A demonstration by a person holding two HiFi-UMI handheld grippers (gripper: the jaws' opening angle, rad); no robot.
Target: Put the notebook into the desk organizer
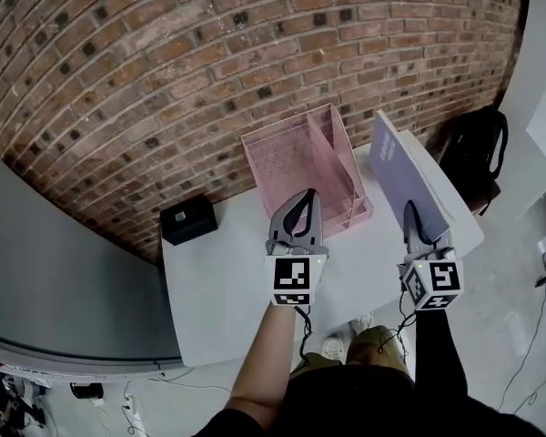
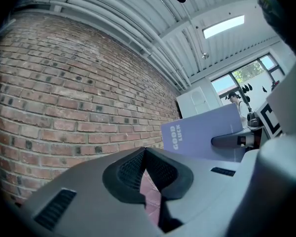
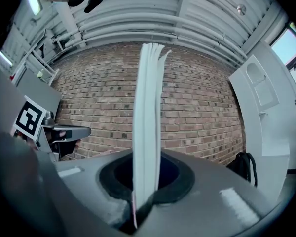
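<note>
Head view: the pink, translucent, box-shaped desk organizer [image 1: 300,157] stands on the smooth white table [image 1: 218,280] before a rough brick wall [image 1: 118,71], with a matte black box [image 1: 188,218] to the organizer's left. The left gripper [image 1: 302,203] hovers at the organizer's near side, its fingers together on nothing. To the organizer's right, the right gripper [image 1: 411,215] has its fingers clamped on the lavender notebook [image 1: 399,162], which stands upright outside the organizer. Only the left gripper view shows the cover lettering "GOOD LUCK". Only the right gripper view shows the white page block edge-on between the fingers.
</note>
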